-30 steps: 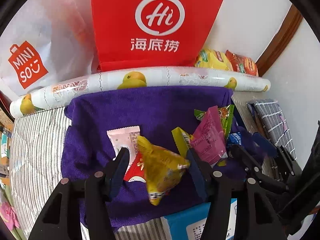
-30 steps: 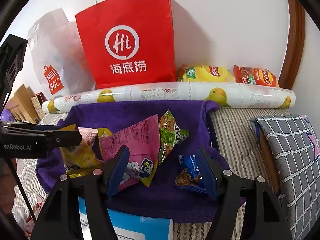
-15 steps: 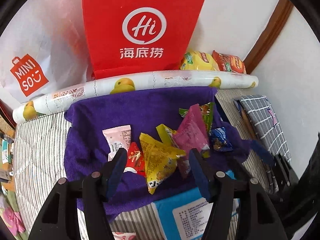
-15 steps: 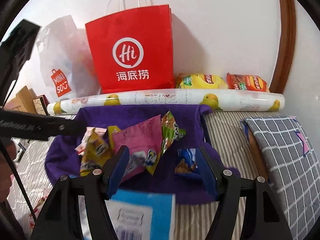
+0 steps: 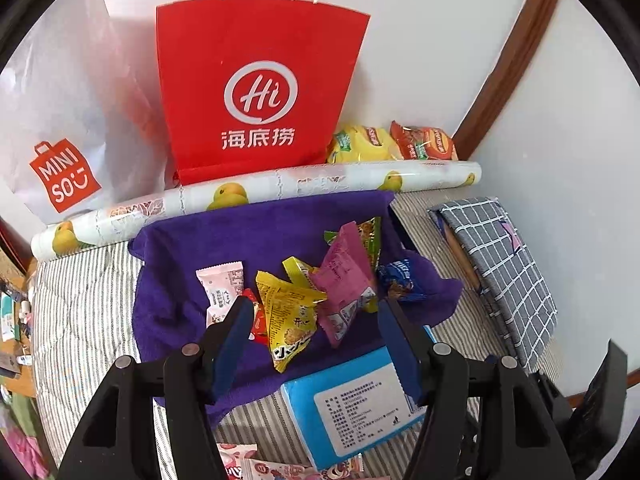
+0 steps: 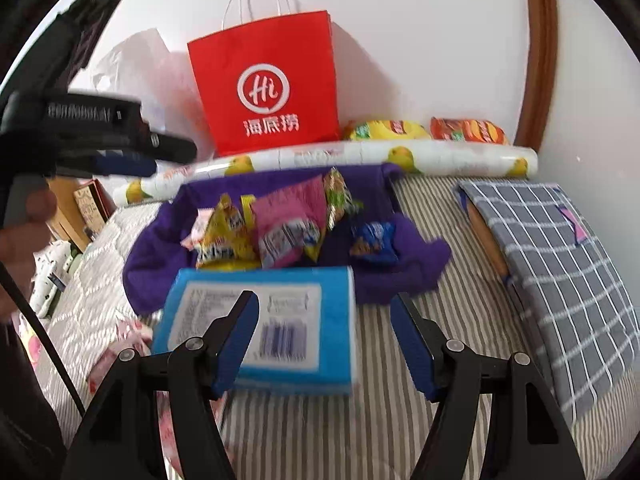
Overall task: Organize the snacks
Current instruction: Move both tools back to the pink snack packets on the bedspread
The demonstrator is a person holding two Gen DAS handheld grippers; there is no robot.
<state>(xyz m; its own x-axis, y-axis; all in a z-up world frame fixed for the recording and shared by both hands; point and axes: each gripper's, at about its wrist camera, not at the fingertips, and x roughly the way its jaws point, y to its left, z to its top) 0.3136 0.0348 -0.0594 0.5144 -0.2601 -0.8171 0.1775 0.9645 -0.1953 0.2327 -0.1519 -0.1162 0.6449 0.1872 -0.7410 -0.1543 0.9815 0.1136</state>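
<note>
Several snack packets lie on a purple towel (image 5: pixel 240 240): a yellow one (image 5: pixel 288 316), a pink one (image 5: pixel 344 280), a pale pink one (image 5: pixel 220 284), a green one (image 5: pixel 370 232) and a small blue one (image 5: pixel 400 276). My left gripper (image 5: pixel 315 304) hovers above the yellow packet, open, with nothing between its pads. A blue tissue pack (image 6: pixel 280 280) lies on the striped bedding in front of the towel. My right gripper (image 6: pixel 325 296) stands open over the pack's near right part and holds nothing. In the right wrist view the left gripper (image 6: pixel 172 158) shows at upper left.
A red paper bag (image 5: pixel 256 100) and a white plastic bag (image 5: pixel 60 120) stand against the wall behind a fruit-printed roll (image 5: pixel 280 188). Two chip bags (image 5: pixel 360 144) lie beside the red bag. A grey checked cushion (image 5: pixel 500 264) lies at right. Pink packets (image 5: pixel 248 464) lie near the front.
Both grippers have drawn back and up from the towel, so more of the bed shows. The blue tissue pack now lies under the right gripper. The left jaws stand a little wider.
</note>
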